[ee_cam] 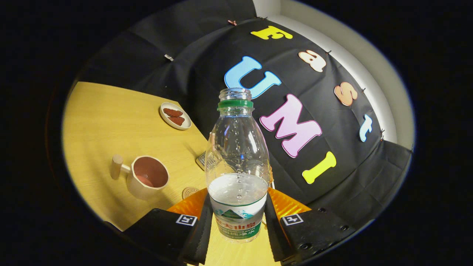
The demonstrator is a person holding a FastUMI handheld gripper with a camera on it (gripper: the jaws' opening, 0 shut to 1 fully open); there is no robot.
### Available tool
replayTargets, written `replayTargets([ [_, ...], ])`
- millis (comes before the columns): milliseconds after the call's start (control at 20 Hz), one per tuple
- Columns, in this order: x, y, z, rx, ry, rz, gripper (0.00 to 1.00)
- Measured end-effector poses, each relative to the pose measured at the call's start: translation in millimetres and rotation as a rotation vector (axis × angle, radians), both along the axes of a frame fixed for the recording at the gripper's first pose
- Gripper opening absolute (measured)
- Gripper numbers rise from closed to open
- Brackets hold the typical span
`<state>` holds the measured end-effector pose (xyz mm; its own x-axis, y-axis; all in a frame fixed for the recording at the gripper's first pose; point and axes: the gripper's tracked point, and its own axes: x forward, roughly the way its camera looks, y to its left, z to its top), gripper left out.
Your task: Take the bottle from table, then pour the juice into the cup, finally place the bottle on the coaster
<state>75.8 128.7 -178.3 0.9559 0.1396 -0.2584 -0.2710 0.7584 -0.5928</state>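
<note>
A clear plastic bottle (236,159) with a green neck ring, no cap and a little clear liquid in its lower part stands between my fingers. My gripper (238,221) is shut on the bottle, both fingers pressing its labelled lower body, and the bottle is lifted above the table. A beige cup (146,177) with a brown inside and a side handle sits on the wooden table (107,122), to the left of the fingers. A small round coaster (189,192) lies just right of the cup, partly hidden by the left finger.
A small white plate (175,115) with two brown pieces sits farther back near the table's far edge. A grey-white object (202,159) peeks out behind the bottle. The black cloth wall rises right behind the table.
</note>
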Motion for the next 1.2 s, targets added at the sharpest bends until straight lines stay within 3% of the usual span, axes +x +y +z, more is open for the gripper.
replayTargets([
  [250, -3, 10, -15, -0.083, 0.012, 0.04, 0.68],
  [700, -3, -6, -59, -0.418, 0.037, 0.078, 0.68],
  [1200, 6, -13, -86, -0.627, 0.075, 0.111, 0.68],
])
